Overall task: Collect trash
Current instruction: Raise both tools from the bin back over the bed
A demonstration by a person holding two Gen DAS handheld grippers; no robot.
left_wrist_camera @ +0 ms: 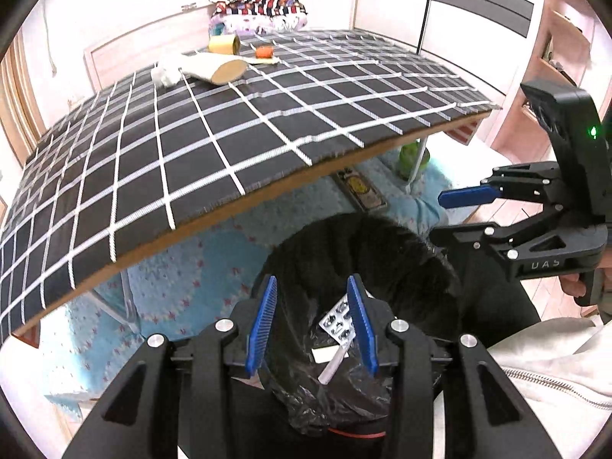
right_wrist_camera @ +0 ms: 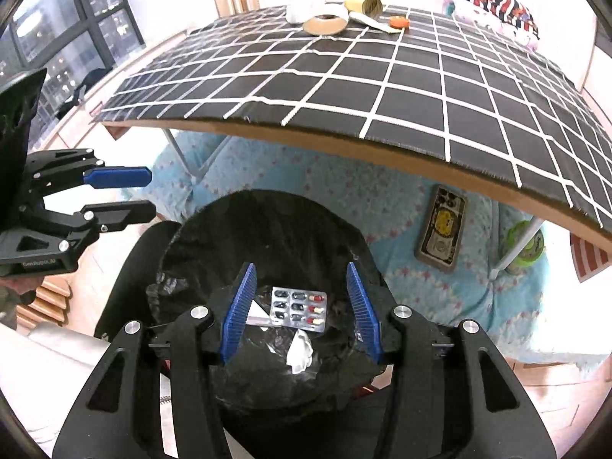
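A bin lined with a black bag (left_wrist_camera: 355, 252) (right_wrist_camera: 267, 225) stands on the floor by the table's near edge. In it lie a silver pill blister pack (right_wrist_camera: 299, 309) (left_wrist_camera: 338, 321), a crumpled white tissue (right_wrist_camera: 300, 352) and a white slip of paper (left_wrist_camera: 325, 355). My left gripper (left_wrist_camera: 311, 325) is open above the bin and holds nothing; it shows at the left of the right wrist view (right_wrist_camera: 130, 195). My right gripper (right_wrist_camera: 302, 310) is open above the bin and empty; it shows at the right of the left wrist view (left_wrist_camera: 445, 214).
A low table with a black-and-white checked cloth (left_wrist_camera: 214, 130) (right_wrist_camera: 382, 76) carries tape rolls (right_wrist_camera: 325, 23), a yellow can (left_wrist_camera: 223, 43), an orange item (left_wrist_camera: 264, 52) and white tissue (left_wrist_camera: 164, 74) at its far side. Under it, a phone (right_wrist_camera: 441, 229) and a green jar (right_wrist_camera: 526, 246) lie on the blue mat.
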